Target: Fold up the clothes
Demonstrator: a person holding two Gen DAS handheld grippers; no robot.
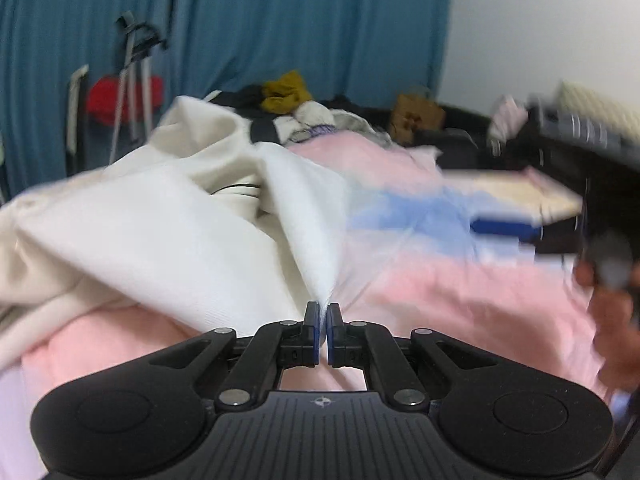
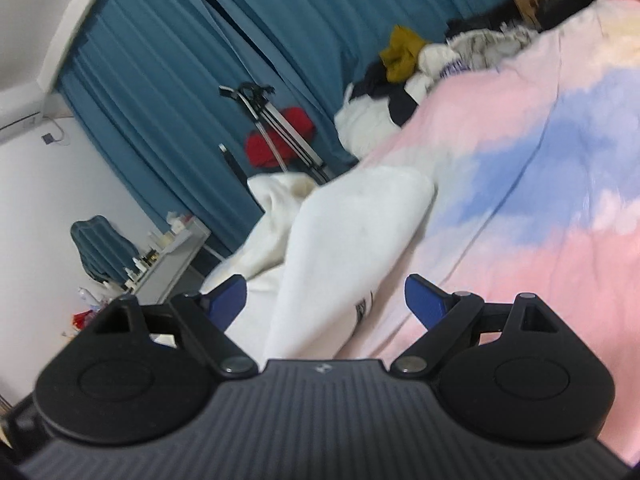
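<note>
A white garment (image 1: 168,236) lies bunched on the pink and blue bedspread (image 1: 460,300). My left gripper (image 1: 323,312) is shut on a pulled-up corner of that garment, and the cloth stretches taut from the pads back to the heap. In the right wrist view the same white garment (image 2: 352,240) lies ahead, a folded part with a dark printed mark reaching between the fingers. My right gripper (image 2: 326,294) stands wide open over it, its blue pads apart from the cloth. The right gripper (image 1: 516,230) also shows blurred at the right of the left wrist view, with a hand (image 1: 612,320) behind it.
A pile of other clothes (image 1: 296,116), mustard, dark and white, lies at the far end of the bed. A teal curtain (image 1: 260,20) hangs behind it, with a metal stand (image 1: 134,80) and a red item beside it. A brown paper bag (image 1: 416,116) and a cluttered white shelf (image 2: 168,256) stand further off.
</note>
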